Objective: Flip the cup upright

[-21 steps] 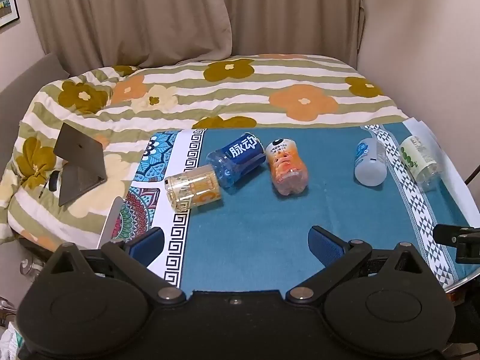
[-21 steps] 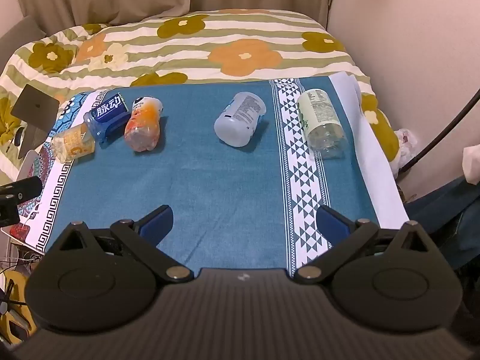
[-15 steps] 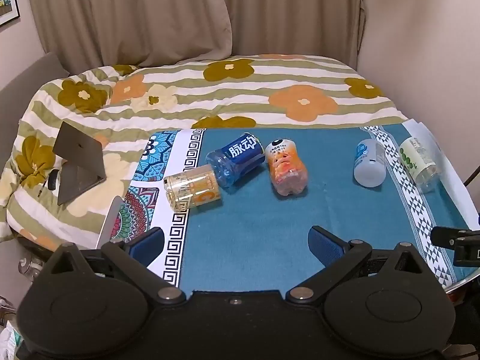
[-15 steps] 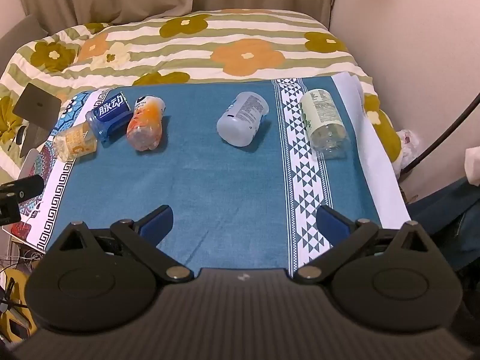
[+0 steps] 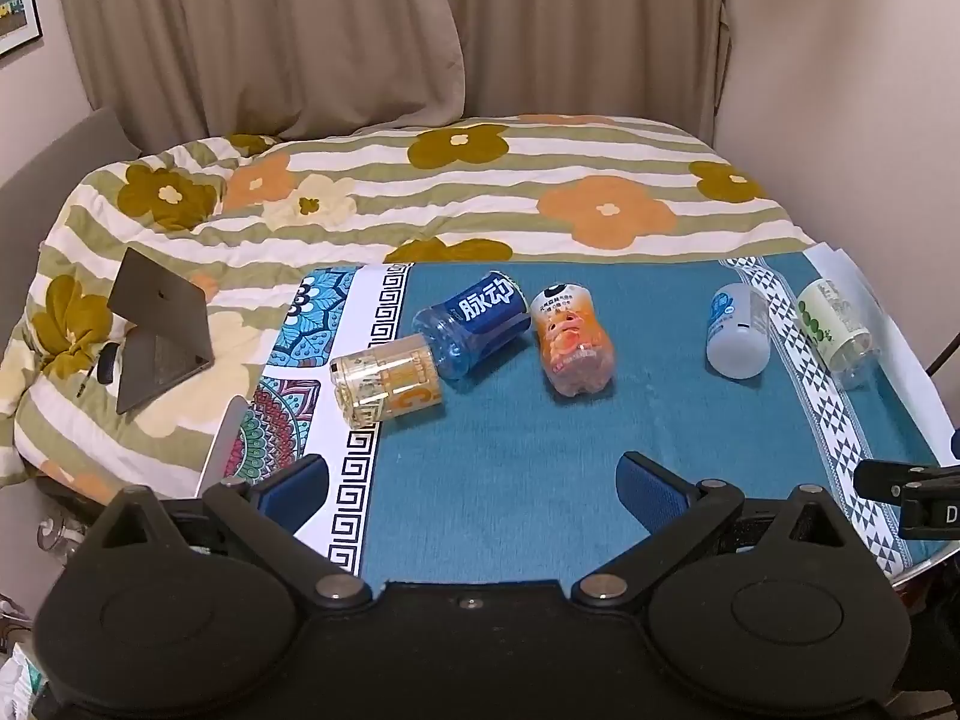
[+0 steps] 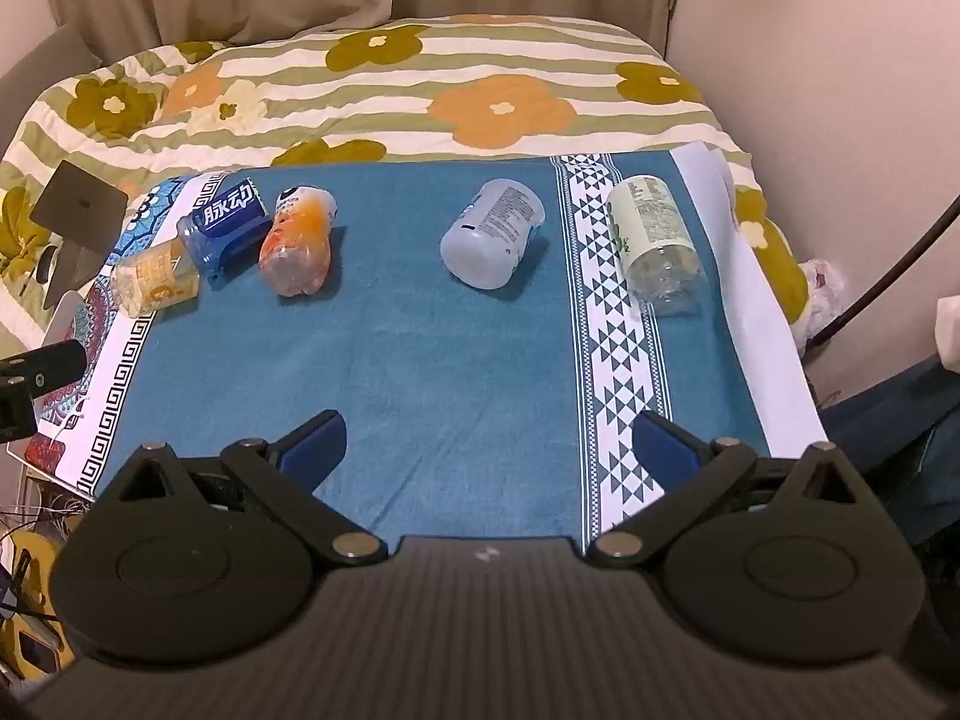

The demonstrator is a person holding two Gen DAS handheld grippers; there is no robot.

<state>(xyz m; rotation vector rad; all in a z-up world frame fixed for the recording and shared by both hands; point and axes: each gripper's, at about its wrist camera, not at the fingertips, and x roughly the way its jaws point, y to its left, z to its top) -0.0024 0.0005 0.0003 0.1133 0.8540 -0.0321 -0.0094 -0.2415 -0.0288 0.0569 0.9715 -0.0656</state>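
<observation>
— Where are the cups?
— Five lie on their sides on the teal cloth point(image 6: 456, 360): yellow cup point(image 5: 387, 381), blue cup point(image 5: 474, 324) and orange cup point(image 5: 573, 339) near the left edge, white cup point(image 6: 492, 234) mid-cloth, green cup point(image 6: 654, 240) at the right border.
— The tools?
— Left tool point(image 5: 474, 480) and right tool point(image 6: 489, 438) both gape wide, holding nothing, at the near edge.
</observation>
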